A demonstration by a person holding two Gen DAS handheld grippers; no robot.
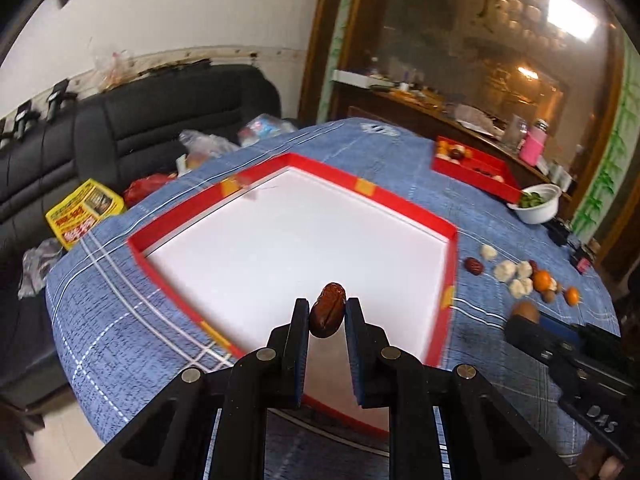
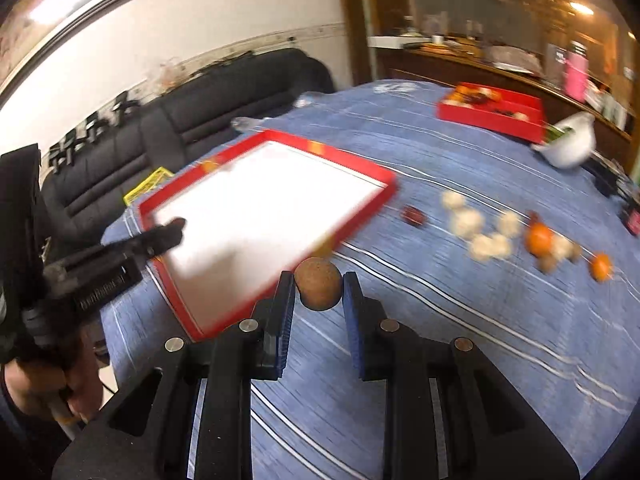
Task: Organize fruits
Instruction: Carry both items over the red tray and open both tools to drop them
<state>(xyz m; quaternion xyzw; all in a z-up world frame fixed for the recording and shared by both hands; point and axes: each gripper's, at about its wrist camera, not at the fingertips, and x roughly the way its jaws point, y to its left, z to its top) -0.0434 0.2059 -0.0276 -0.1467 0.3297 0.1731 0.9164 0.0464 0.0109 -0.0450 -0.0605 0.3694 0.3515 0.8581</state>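
One wrinkled dark-red date (image 1: 327, 311), glossy, oblong

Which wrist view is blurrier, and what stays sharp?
Right wrist view: heavy motion smear on the loose fruits and red tray; only the right tool and its brown fruit are sharp. Left wrist view: mostly crisp, slight tray-edge smear.

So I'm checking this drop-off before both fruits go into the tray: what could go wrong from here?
The red date is pinched only at the tips of the left hand-held gripper, so it might slip out. The round brown fruit in the right hand-held gripper may roll on the flat white floor of the red tray.
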